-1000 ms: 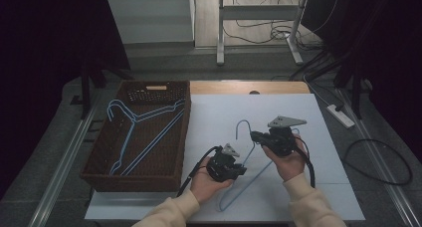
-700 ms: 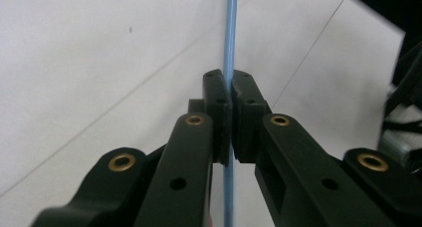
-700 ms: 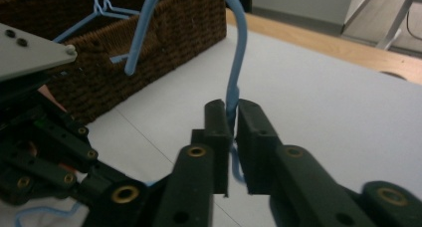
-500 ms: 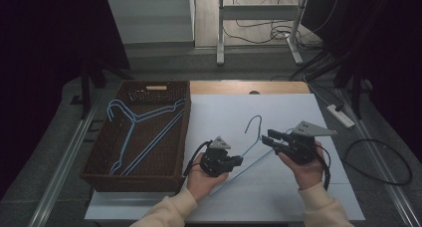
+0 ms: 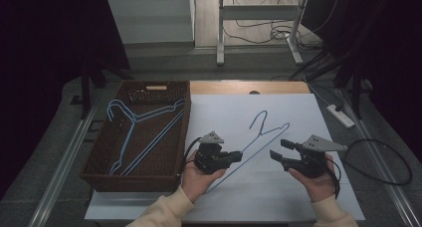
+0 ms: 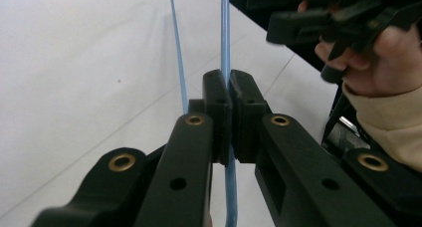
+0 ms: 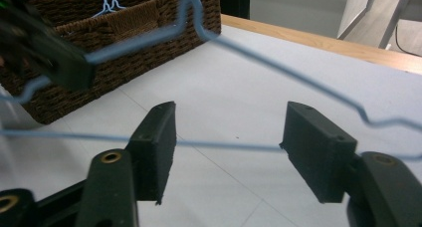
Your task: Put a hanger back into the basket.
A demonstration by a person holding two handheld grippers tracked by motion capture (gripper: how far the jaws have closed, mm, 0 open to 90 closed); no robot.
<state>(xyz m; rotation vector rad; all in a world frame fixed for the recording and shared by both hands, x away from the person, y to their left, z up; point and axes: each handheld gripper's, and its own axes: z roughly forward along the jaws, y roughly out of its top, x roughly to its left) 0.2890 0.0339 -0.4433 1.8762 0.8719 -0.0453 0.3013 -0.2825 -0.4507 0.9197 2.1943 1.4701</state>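
A blue wire hanger [image 5: 260, 134] hangs tilted over the white table top [image 5: 298, 107], hook pointing away from me. My left gripper [image 5: 238, 157] is shut on one of its wires; in the left gripper view the wire [image 6: 225, 38] runs straight up from between the closed pads of that gripper [image 6: 229, 87]. My right gripper [image 5: 277, 148] is just right of the hanger and its jaws have just been opening. In the right gripper view its jaws [image 7: 229, 132] stand wide, and a hanger wire [image 7: 278, 72] crosses in front without being clamped.
A brown wicker basket [image 5: 104, 174] stands at the table's left with blue hangers [image 5: 134, 132] lying in it. Its corner [image 7: 149, 23] is beyond the right gripper's jaws. A wooden strip [image 5: 249, 87] edges the table's far side, and cables lie on the floor at the right.
The right gripper has let go of the hanger, opened, and moved to the right. The left gripper keeps its hold and has raised the hanger a little.
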